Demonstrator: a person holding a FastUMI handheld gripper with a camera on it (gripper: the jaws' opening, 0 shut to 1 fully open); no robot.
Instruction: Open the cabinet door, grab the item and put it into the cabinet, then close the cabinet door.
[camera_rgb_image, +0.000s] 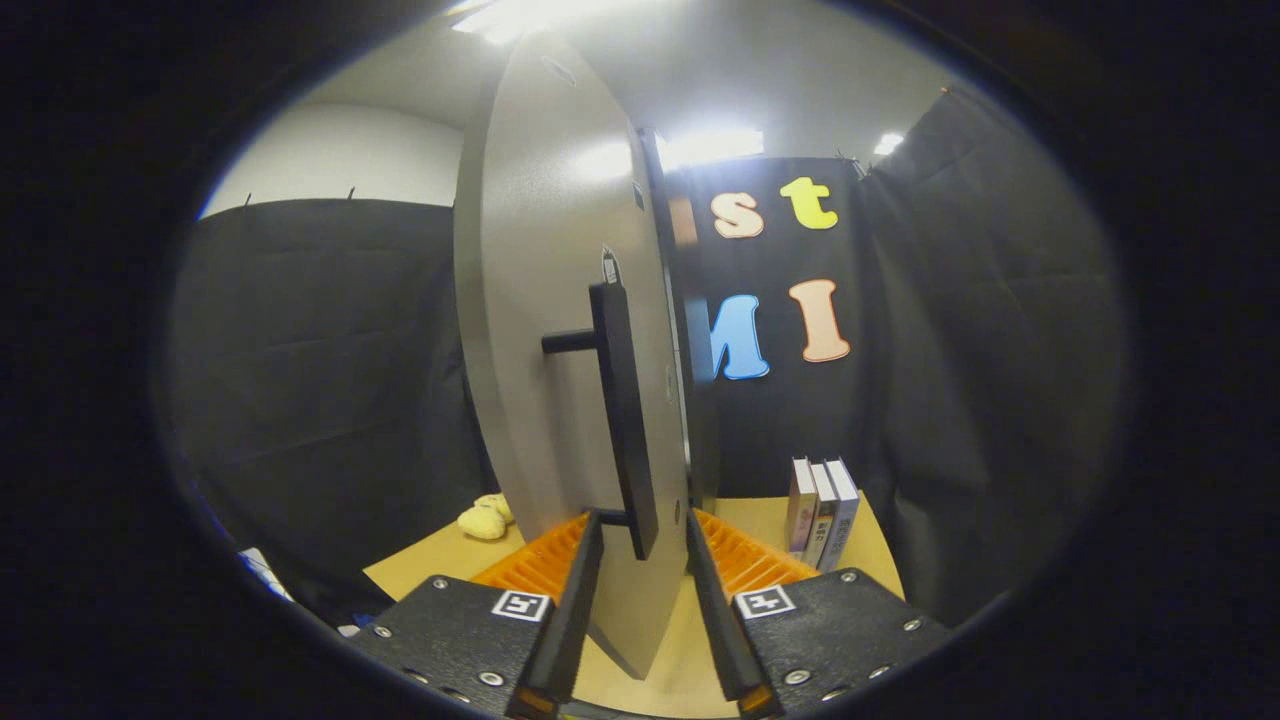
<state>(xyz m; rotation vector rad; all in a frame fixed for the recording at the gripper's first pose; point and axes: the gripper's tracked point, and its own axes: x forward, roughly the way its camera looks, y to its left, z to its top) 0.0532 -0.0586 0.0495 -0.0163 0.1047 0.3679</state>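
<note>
- Gripper view: there is one door (545, 330), grey, standing ajar and seen almost from its edge, so it rises tall just ahead of the fingers.
- One dark bar handle (622, 415) is on the door, held off the panel by two short posts; only the upper post is clear, the lower one is near the left fingertip.
- One dark edge of the cabinet (697, 400) shows just behind the door, to its right.
- Three books (822, 510) stand upright side by side on the table (430, 565), to the right of the door and beyond the right finger.
- One small yellow soft toy (484, 520) lies on the table to the left of the door, well apart from the books.
- One orange ribbed mat (750, 565) lies on the table under the door, showing on both sides of it.
- The gripper (643, 520) has its two fingers apart, with a moderate gap.
- The lower end of the handle and the lower part of the door sit between the fingers.
- The left fingertip is very close to the lower post; I cannot tell if it touches.
- The right finger stands apart from the handle, so the fingers do not clamp it.
</note>
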